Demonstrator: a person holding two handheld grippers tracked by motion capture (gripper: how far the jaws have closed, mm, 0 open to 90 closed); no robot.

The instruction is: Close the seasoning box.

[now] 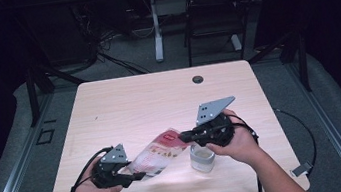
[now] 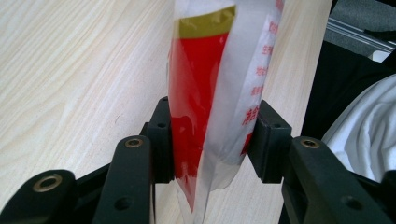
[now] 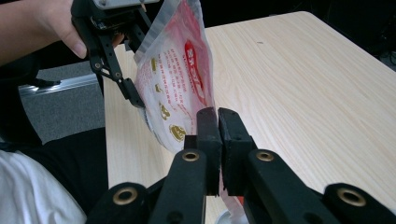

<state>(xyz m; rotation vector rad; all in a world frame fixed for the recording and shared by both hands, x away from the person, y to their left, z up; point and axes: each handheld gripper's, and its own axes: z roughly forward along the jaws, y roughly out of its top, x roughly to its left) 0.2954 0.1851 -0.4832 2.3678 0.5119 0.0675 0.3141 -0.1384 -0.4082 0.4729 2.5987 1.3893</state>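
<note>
A red and white plastic bag (image 1: 158, 152) is held off the table between both grippers. My left gripper (image 1: 137, 175) is shut on its lower end; in the left gripper view the bag (image 2: 219, 88) stands pinched between the two black jaws. My right gripper (image 1: 184, 137) is shut on the bag's upper end; in the right gripper view the jaws (image 3: 217, 128) press flat together on the bag's edge (image 3: 180, 88), with the left gripper (image 3: 112, 51) and a hand behind it. A small clear cup (image 1: 202, 158) stands on the table under the right hand.
The light wooden table (image 1: 144, 99) has a cable hole (image 1: 198, 79) near its far edge. A black chair (image 1: 217, 13) and a white desk leg (image 1: 156, 27) stand beyond it. Cables trail from both grippers to the table's front corners.
</note>
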